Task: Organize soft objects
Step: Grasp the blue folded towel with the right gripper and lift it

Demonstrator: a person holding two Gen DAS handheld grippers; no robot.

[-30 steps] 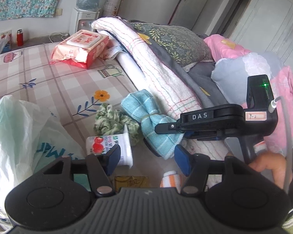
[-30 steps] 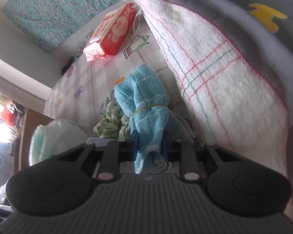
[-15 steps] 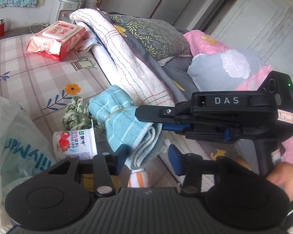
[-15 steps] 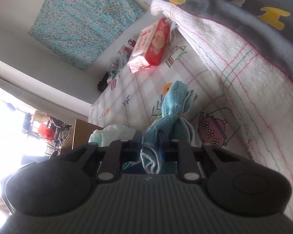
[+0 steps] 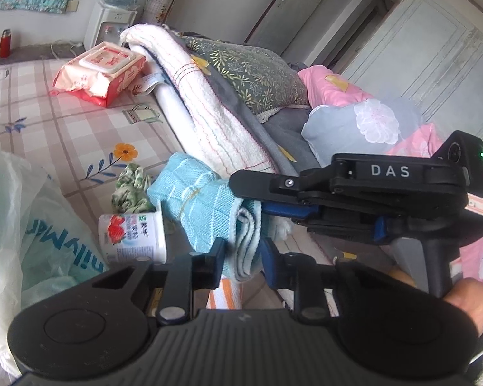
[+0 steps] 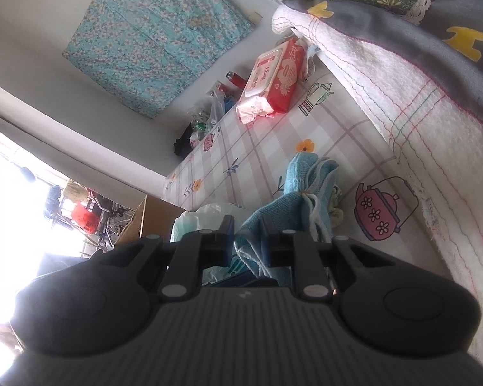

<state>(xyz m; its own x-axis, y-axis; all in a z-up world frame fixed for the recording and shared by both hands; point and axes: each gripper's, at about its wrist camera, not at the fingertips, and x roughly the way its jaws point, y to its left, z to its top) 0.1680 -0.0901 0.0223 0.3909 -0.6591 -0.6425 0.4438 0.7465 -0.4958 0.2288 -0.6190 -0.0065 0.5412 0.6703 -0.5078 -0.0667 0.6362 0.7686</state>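
A light blue towel (image 5: 193, 199), rolled and bound with a rubber band, hangs above the checked bed sheet (image 5: 64, 135). My right gripper (image 5: 251, 196) comes in from the right and is shut on its near end. In the right wrist view the blue towel (image 6: 302, 186) rises out of the right gripper (image 6: 246, 234). My left gripper (image 5: 244, 254) sits under the towel's drooping folded end. Its jaws are closing, and that end fills the gap between the pads. A green patterned cloth (image 5: 130, 186) lies on the sheet just behind the towel.
A strawberry yogurt cup (image 5: 132, 234) lies beside a white plastic bag (image 5: 25, 225) at the left. An orange-striped cloth (image 5: 225, 296) lies below the left gripper. Folded blankets (image 5: 209, 112) and a pillow (image 5: 251, 70) are stacked to the right, a wet-wipes pack (image 5: 103, 70) further back.
The right gripper has lifted the blue towel off the sheet and up. The left gripper's jaws have narrowed from wide apart to close around the towel's hanging end.
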